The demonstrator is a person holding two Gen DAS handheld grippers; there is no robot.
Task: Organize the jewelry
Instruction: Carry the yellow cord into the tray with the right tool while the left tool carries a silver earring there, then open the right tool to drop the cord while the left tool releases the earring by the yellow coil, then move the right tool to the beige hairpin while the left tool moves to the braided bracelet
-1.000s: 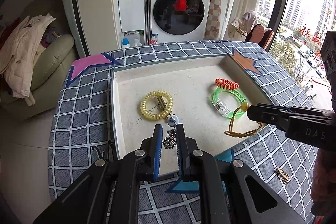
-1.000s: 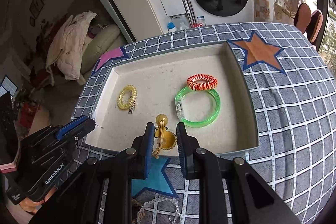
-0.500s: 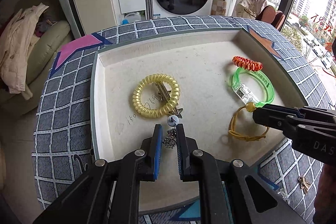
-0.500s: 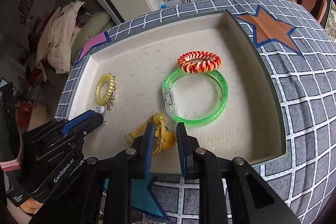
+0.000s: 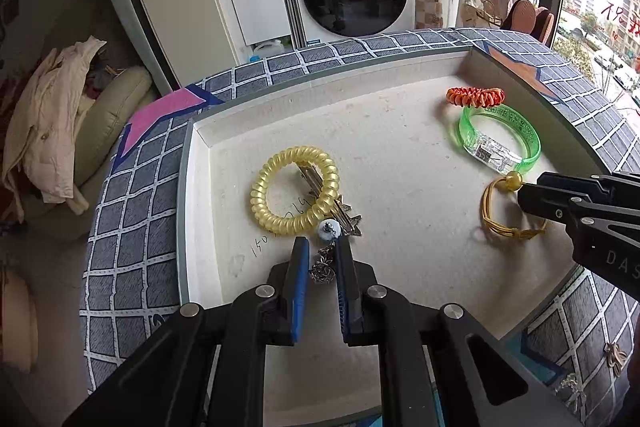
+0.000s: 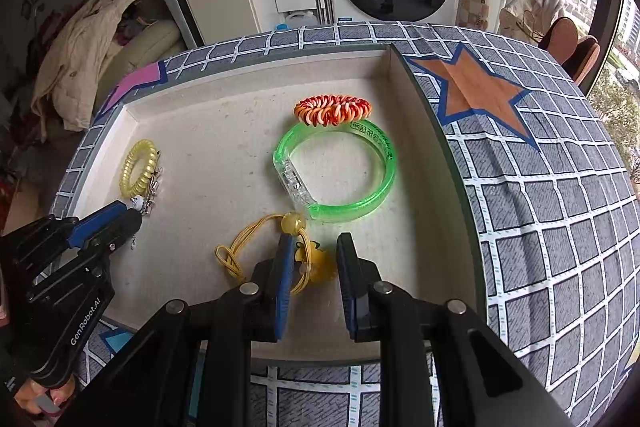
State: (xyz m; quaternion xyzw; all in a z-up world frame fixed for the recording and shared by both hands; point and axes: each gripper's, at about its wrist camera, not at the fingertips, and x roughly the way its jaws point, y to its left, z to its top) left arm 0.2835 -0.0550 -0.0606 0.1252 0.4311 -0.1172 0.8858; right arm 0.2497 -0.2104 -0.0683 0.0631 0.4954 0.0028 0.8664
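Jewelry lowered into tray (image 5: 188,195), release pending.
Your left gripper (image 5: 322,253) pinches the silver pendant (image 5: 323,267); right gripper (image 6: 312,247) pinches the yellow cord bracelet (image 6: 240,247); part both jaws.

Handwriting (image 5: 280,227) partly under yellow coil (image 5: 295,190)

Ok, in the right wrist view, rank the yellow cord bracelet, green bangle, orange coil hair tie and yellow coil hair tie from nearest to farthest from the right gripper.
1. Yellow cord bracelet, between the right gripper jaws.
2. Green bangle, just ahead.
3. Orange coil hair tie, behind the bangle.
4. Yellow coil hair tie, far left.
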